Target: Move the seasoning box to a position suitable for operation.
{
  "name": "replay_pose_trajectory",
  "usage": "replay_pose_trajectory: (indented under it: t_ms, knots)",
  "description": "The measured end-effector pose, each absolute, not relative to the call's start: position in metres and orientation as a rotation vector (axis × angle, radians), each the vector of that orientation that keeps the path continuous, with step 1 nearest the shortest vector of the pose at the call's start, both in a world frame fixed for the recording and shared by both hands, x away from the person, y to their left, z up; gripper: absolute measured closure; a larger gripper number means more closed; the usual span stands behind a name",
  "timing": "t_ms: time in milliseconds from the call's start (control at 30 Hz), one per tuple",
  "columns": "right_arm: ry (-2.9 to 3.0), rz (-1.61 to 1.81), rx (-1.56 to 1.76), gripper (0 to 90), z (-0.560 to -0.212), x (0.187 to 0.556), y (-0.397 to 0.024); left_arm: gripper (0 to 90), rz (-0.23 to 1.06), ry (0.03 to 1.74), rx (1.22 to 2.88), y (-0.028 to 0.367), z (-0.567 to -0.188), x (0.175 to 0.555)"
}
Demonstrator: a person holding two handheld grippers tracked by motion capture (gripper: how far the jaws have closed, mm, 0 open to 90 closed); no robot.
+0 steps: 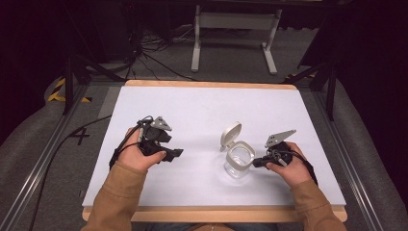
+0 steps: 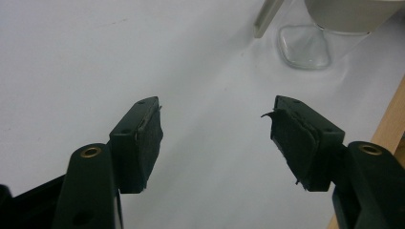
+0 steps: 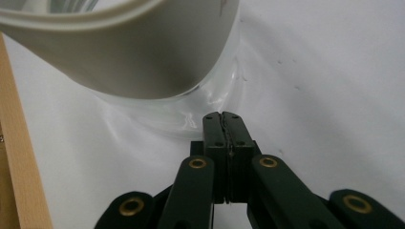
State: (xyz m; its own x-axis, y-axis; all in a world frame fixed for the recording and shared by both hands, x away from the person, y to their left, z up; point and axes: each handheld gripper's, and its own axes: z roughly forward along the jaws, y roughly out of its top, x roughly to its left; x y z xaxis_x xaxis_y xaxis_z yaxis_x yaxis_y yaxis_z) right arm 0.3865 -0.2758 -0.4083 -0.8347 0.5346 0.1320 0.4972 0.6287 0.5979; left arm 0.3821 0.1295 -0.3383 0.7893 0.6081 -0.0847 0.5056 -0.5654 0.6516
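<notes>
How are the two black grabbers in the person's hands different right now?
The left gripper has its jaws wide apart with nothing between them, while the right gripper has its jaws pressed together. The left gripper sits apart from the clear jar; the right gripper's tip is right beside it. Both are black, hand-held and low over the white table.

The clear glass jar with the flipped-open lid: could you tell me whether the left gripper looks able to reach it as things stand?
Probably yes. The left gripper has open jaws pointing towards the clear glass jar, with bare white table between them. The right gripper, jaws shut, sits at the jar's far side, out of that path.
</notes>
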Motion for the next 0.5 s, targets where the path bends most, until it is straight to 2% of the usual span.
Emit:
replay_pose_trajectory:
  t_ms: [500]
  knots:
    - [2.857,0.962,0.797,90.0,-0.407,0.376,-0.263,35.3,0.193,0.808,2.294,0.128,-0.337,0.384]
